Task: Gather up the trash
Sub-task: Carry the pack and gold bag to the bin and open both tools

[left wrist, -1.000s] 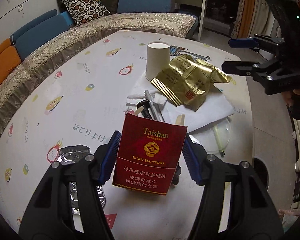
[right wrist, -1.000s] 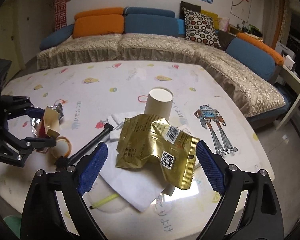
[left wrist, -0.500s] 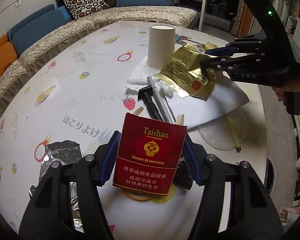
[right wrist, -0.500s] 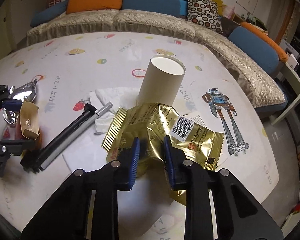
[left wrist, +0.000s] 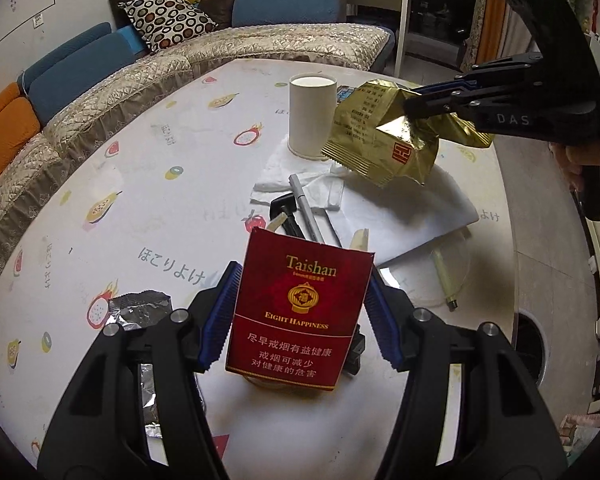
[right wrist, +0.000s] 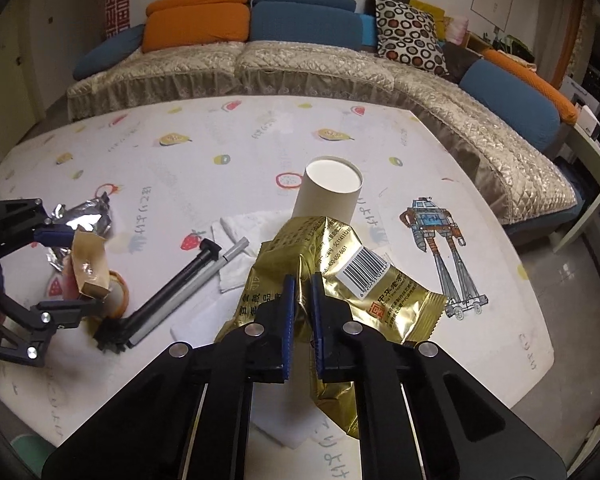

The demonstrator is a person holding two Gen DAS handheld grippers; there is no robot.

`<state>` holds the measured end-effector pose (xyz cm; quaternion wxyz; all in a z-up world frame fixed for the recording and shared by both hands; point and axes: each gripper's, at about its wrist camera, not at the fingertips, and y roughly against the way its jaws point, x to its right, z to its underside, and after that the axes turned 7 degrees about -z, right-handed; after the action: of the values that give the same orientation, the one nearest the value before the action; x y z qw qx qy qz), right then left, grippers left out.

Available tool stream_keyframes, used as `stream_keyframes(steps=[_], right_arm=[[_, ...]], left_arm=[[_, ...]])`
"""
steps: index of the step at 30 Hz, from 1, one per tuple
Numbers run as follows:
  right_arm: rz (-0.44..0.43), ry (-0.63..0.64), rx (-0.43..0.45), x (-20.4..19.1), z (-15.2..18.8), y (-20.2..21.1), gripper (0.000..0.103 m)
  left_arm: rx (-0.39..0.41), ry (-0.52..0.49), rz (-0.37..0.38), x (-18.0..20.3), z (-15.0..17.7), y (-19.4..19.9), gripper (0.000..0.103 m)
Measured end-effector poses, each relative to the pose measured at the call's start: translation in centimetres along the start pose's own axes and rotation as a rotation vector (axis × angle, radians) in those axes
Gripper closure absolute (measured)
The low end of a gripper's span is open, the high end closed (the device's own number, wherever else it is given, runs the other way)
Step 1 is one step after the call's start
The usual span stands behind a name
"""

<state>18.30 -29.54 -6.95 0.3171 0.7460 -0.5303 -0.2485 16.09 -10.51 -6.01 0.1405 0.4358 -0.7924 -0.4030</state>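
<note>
The left tongs (left wrist: 300, 312) are gripping an upright red rectangular cigarette pack (left wrist: 298, 312) by its sides, above the fruit-patterned counter (left wrist: 160, 184). The right tongs (right wrist: 302, 312) are pinching, nearly closed, a crumpled gold foil snack bag (right wrist: 372, 292), raised above white paper sheets (left wrist: 404, 216) beside a white paper cup (right wrist: 328, 192). Crumpled silver foil (left wrist: 138, 308) is lying near the left tongs.

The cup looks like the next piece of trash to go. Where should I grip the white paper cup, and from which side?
Grip the white paper cup across its upper wall, coming from above and the couch side. It stands upside down on its rim, and the gold foil snack bag crowds its near side.
</note>
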Motion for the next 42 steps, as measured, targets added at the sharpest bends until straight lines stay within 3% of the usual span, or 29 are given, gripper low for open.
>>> stream_keyframes(steps=[5,9,13,18,24,31,37,42], right_arm=[[-0.031,-0.012,0.071,0.1,0.7,5.8,0.095],[-0.056,-0.004,0.104,-0.1,3.1,11.0,0.094],[-0.073,-0.018,0.105,0.0,7.5,15.7,0.094],[-0.083,-0.07,0.06,0.3,14.3,18.6,0.094],[-0.08,-0.18,-0.055,1.2,23.2,17.6,0.094],[-0.112,-0.311,-0.189,1.3,31.6,13.4,0.094],[-0.152,-0.387,-0.305,1.2,36.8,8.8,0.093],[-0.192,-0.448,-0.352,1.2,39.3,5.6,0.09]], left_arm=[[0.029,-0.03,-0.007,1.6,-0.9,2.8,0.046],[0.056,-0.079,0.004,4.2,-1.3,5.8,0.046],[0.082,-0.168,0.045,8.3,-0.9,8.6,0.046],[0.076,-0.273,0.131,14.1,1.0,10.4,0.046],[-0.005,-0.434,0.213,22.4,4.5,8.7,0.046],[-0.128,-0.465,0.325,28.4,8.5,4.4,0.046],[-0.232,-0.556,0.35,32.8,11.6,-0.1,0.046],[-0.318,-0.558,0.362,34.2,13.0,-3.7,0.044]])
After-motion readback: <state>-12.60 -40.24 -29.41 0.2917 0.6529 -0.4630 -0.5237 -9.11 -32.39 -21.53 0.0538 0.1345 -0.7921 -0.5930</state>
